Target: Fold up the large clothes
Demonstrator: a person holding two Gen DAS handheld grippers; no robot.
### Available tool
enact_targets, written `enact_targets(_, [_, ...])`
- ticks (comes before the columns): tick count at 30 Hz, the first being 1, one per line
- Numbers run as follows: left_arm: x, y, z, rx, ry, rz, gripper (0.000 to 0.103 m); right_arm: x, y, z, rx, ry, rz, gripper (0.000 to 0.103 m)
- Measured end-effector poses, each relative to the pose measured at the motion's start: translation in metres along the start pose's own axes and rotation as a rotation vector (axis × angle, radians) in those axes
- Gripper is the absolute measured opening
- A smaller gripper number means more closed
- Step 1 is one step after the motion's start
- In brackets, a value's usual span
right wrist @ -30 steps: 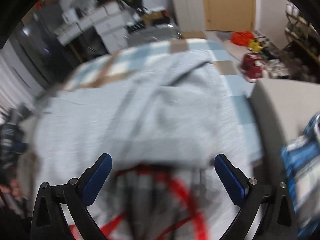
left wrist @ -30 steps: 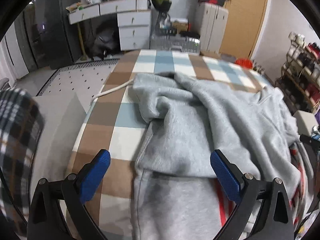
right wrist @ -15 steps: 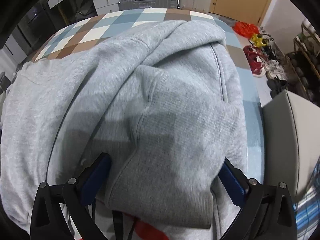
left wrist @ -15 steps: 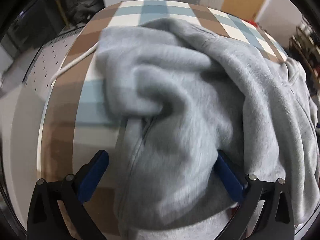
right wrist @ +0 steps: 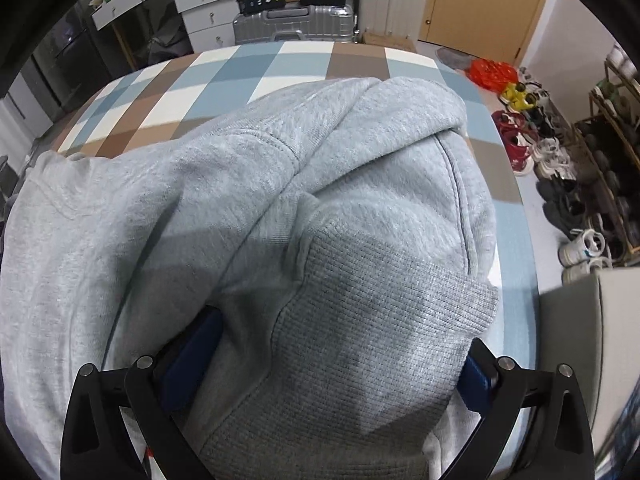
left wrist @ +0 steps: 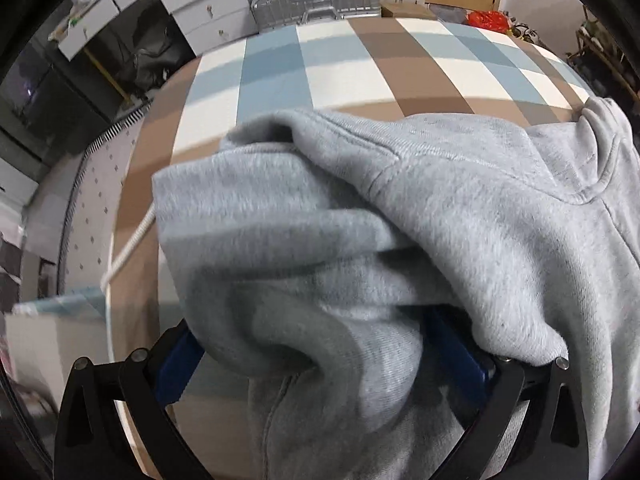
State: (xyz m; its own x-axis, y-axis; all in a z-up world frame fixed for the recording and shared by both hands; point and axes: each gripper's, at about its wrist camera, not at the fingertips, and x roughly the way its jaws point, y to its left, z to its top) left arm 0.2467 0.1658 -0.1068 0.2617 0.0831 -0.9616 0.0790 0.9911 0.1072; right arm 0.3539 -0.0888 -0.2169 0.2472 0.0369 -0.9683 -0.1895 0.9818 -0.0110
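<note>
Fabric of the hoodie (left wrist: 320, 264) is being bunched between the left gripper (left wrist: 320, 364) pads, and its ribbed hem (right wrist: 360, 340) between the right gripper (right wrist: 332, 364) pads; both jaws are being kept wide. The hoodie is being spread over the checked bed (left wrist: 340, 64).

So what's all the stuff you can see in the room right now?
sweatshirt: one, light grey, bunched on the bed, its ribbed hem nearest the right camera
bed cover: one, blue, brown and white checks, under the sweatshirt
cord: one, white, on the bed's left side
suitcase: one, silver, beyond the far end of the bed
drawers: one white set, by the far wall
door: one, tan wood, far right
shoes: several pairs, red, yellow and white, on the floor and rack at right
left tool: one, black with blue pads, fabric between them
right tool: one, black with blue pads, fabric between them
</note>
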Motion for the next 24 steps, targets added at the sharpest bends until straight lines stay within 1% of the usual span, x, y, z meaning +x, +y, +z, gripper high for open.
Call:
enact_targets(2, [0.004,0.000,0.003,0.004,-0.021,0.010,0.102,0.004,-0.001,0.009,0.009,-0.005,-0.004,0.103])
enact_targets(3, [0.002,0.002,-0.001,0.005,-0.026,0.010,0.102,0.007,-0.003,0.014,0.016,-0.004,-0.006,0.103])
enact_targets(6, [0.005,0.001,0.013,0.016,-0.037,0.025,0.102,0.012,-0.005,0.027,0.052,0.003,-0.017,0.103])
enact_targets(8, [0.001,0.001,0.014,0.025,-0.041,0.049,0.102,0.014,-0.006,0.034,0.080,0.012,-0.028,0.103])
enact_targets(10, [-0.007,0.002,0.005,0.038,-0.041,0.071,0.102,0.011,-0.007,0.032,0.076,0.016,-0.020,0.103])
enact_targets(12, [-0.025,0.000,-0.007,0.053,-0.085,0.101,0.100,0.003,-0.009,0.023,0.065,0.004,0.008,0.103])
enact_targets(13, [-0.034,-0.002,-0.015,0.070,-0.110,0.102,0.100,-0.009,-0.013,0.011,0.066,-0.018,0.043,0.103])
enact_targets(14, [-0.047,-0.004,-0.031,0.087,-0.134,0.099,0.100,-0.017,-0.015,0.003,0.070,-0.032,0.070,0.103])
enact_targets(15, [-0.054,-0.002,-0.040,0.090,-0.150,0.093,0.100,-0.030,-0.018,-0.011,0.078,-0.049,0.100,0.103])
enact_targets(18, [-0.087,0.000,-0.083,0.074,-0.197,0.045,0.100,-0.065,-0.019,-0.048,0.089,-0.088,0.162,0.103])
enact_targets(19, [-0.100,0.001,-0.101,0.061,-0.217,0.040,0.100,-0.083,-0.017,-0.069,0.096,-0.122,0.186,0.103])
enact_targets(21, [-0.120,0.000,-0.128,0.052,-0.240,0.016,0.100,-0.108,-0.008,-0.096,0.088,-0.164,0.225,0.103])
enact_targets(22, [-0.128,0.000,-0.136,0.052,-0.259,0.003,0.100,-0.123,0.001,-0.117,0.074,-0.198,0.250,0.103])
enact_targets(24, [-0.147,-0.004,-0.164,0.048,-0.292,-0.004,0.100,-0.141,0.016,-0.145,0.057,-0.240,0.257,0.103])
